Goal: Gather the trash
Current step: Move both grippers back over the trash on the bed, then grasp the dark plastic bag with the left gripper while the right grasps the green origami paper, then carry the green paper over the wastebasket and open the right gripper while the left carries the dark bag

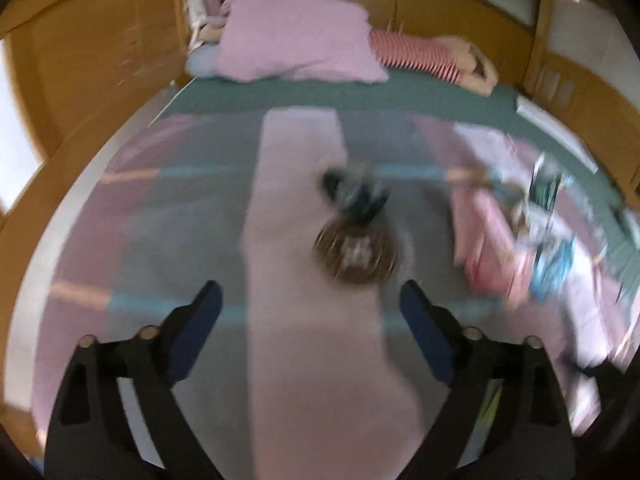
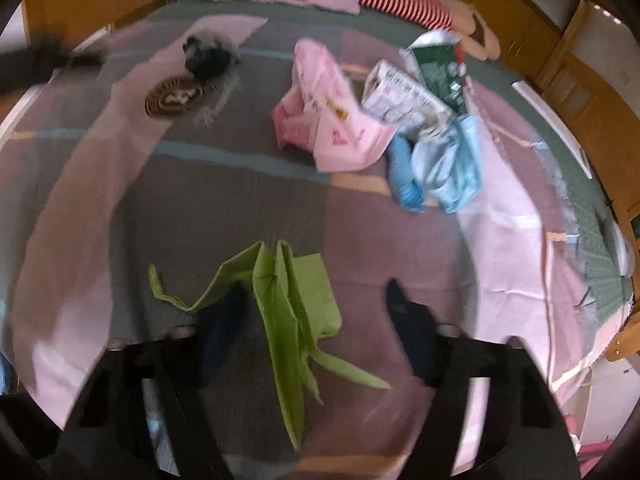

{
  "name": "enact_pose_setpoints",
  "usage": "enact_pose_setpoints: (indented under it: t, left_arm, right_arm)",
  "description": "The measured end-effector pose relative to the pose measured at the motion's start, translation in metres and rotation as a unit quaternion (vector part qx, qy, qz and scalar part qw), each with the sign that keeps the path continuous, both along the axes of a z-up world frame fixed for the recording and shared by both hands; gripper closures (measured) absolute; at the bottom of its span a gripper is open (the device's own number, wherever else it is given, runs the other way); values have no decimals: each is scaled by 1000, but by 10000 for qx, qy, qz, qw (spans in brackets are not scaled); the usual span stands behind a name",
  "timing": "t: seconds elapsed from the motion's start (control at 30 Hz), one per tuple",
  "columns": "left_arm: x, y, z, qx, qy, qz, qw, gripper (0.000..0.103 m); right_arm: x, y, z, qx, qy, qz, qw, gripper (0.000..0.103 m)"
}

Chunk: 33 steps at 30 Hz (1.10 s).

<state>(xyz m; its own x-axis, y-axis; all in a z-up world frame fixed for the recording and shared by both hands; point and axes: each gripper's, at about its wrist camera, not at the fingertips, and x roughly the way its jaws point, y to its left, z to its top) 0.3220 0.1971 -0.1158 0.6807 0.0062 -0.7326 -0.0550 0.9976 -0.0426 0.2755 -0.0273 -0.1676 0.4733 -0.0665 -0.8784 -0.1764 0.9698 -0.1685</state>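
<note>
Left claw (image 1: pixel 310 300) spread wide and holding nothing, poised over the bed's patchwork blanket (image 1: pixel 188 216). Just ahead of its fingertips, a round brown disc (image 1: pixel 355 250) flat on a pale stripe, and touching its far edge a crumpled dark wrapper (image 1: pixel 354 192), both badly blurred. Off to the right in that view, only a smear of pink, blue and white litter. Right claw (image 2: pixel 314 300) likewise wide and gripping nothing, straddling a flattened green paper bag (image 2: pixel 286 300) on the blanket, the bag's handle strip trailing under the left finger. Sharper from the right wrist: a heap of trash well beyond the bag, with a pink plastic bag (image 2: pixel 328 116), a white printed carton (image 2: pixel 404 98) leaning on it, a green carton (image 2: pixel 440 70) behind, a light blue plastic bag (image 2: pixel 452 164) and a blue crumpled piece (image 2: pixel 402 174) in front. Same disc (image 2: pixel 176 98) and dark wrapper (image 2: pixel 208 58) far left there, apart from the heap. At the head of the bed a pink pillow (image 1: pixel 296 40) and a red-striped soft toy (image 1: pixel 416 54); wooden cabinets (image 1: pixel 92 60) along the sides. Nothing between either claw and the litter but open blanket
</note>
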Motion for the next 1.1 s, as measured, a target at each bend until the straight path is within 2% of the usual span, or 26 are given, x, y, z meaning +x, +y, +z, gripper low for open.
enact_pose_setpoints:
  t: [0.03,0.13,0.27,0.4,0.43,0.47,0.5,0.53,0.63,0.73,0.87,0.93,1.1]
  left_arm:
    - [11,-2,1,-40,-54,-28,10000,9]
    - [62,-12,-5,-172,-75,-99,9998,7]
    - [106,-23,-22,-27,-11,-15,10000,7]
    - [129,-29,-50,-412,76,-30,9991,9]
    - [132,-29,-56,-490,125,-86,9987,27]
    - [136,-28,-65,-660,264,-190,9973,51]
    - [137,-24,-71,-897,396,-259,9948,52]
    - [135,-22,-69,-966,342,-247,9944,54]
    - [122,-26,-53,-499,114,-278,9983,57]
    - [100,-32,-18,-32,-140,-229,9996,58]
    - [33,-60,38,910,-661,-326,9931,58]
    - [-8,-68,54,1062,-839,-317,9903,58]
    - [-113,-65,78,914,-1146,162,9891,58]
  right_arm:
    - [2,-1,-5,40,96,9,9999,73]
    - [-1,-6,-7,267,110,-67,9996,78]
    - [-18,-20,5,823,39,-455,9956,78]
    - [-38,-18,11,941,-10,-427,9946,78]
    - [-40,-18,12,944,-29,-414,9947,78]
    - [-41,-18,15,969,-55,-420,9944,78]
    - [-41,-19,19,1032,-98,-439,9936,78]
    - [-42,-21,24,1072,-169,-460,9930,78]
    - [-50,-27,43,1063,-517,-443,9920,78]
    - [-62,-29,68,1118,-841,-425,9893,78]
    - [-86,-36,103,1283,-1185,-376,9839,78]
    - [-97,-35,120,1289,-1363,-328,9817,78]
    - [-137,-35,153,1249,-1743,-136,9766,78]
